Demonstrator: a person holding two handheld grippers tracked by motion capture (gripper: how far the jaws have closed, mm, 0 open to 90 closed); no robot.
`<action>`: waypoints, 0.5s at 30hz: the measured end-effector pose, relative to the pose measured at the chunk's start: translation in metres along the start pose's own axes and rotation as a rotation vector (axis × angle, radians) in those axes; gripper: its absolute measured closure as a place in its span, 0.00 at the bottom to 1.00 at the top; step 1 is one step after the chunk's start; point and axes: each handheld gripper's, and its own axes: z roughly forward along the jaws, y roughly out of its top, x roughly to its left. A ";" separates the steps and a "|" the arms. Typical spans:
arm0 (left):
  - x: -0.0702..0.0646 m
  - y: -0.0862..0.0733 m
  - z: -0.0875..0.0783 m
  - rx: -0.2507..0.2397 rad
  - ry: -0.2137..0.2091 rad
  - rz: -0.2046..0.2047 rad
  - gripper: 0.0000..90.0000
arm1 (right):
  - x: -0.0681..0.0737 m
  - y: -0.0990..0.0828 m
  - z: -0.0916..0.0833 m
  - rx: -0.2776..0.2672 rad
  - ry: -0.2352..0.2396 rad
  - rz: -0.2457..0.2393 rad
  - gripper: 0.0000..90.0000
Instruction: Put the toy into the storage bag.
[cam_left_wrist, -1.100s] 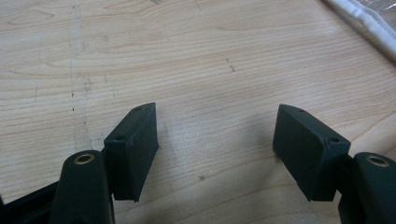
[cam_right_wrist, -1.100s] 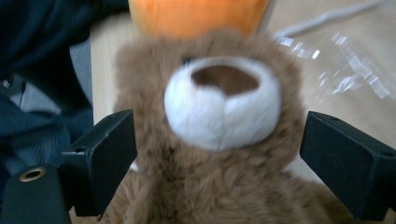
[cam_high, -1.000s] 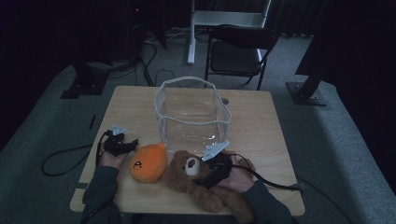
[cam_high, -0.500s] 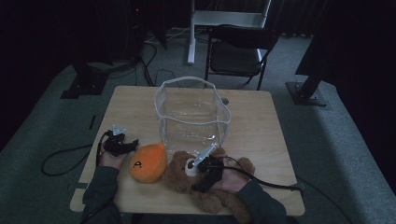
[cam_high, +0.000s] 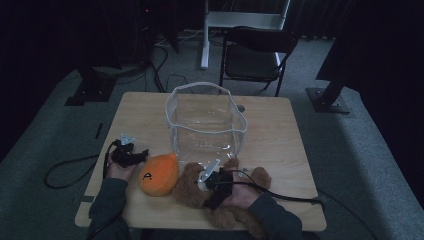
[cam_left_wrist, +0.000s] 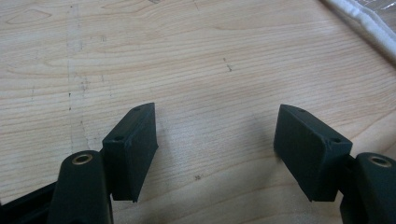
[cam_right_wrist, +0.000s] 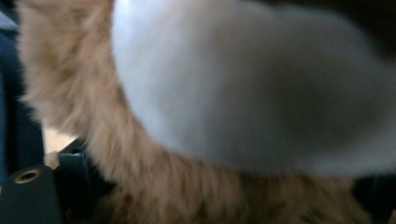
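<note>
A brown teddy bear (cam_high: 192, 187) lies on its back at the front of the wooden table (cam_high: 280, 140), beside an orange plush toy (cam_high: 159, 174). My right gripper (cam_high: 212, 185) is pressed down over the bear's face. In the right gripper view the tan fur and white muzzle (cam_right_wrist: 243, 84) lie between the jaws, which stand wide apart at the frame's edges, so the gripper (cam_right_wrist: 205, 186) is open. My left gripper (cam_high: 141, 154) rests on the table just left of the orange plush. It is open, with bare wood between its fingers (cam_left_wrist: 133, 149).
A clear soft-walled bin (cam_high: 206, 122) with a white rim stands mid-table, right behind the toys. Its rim (cam_left_wrist: 359, 23) lies close to the left gripper. Black cables (cam_high: 280, 192) trail off both table sides. A dark chair (cam_high: 255, 55) stands behind the table.
My right gripper has moved left and down from beside the bear onto its face, covering the muzzle. The left gripper and the orange plush have stayed put.
</note>
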 end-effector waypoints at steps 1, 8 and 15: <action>0.000 0.000 0.000 0.001 0.000 0.001 0.34 | 0.001 0.001 0.000 0.000 -0.005 -0.007 0.11; 0.000 0.000 0.000 0.000 0.000 -0.001 0.34 | -0.007 -0.009 -0.010 -0.091 0.028 0.039 0.26; 0.000 0.000 0.000 0.000 0.000 -0.002 0.34 | -0.008 -0.020 -0.022 -0.176 0.031 0.047 0.34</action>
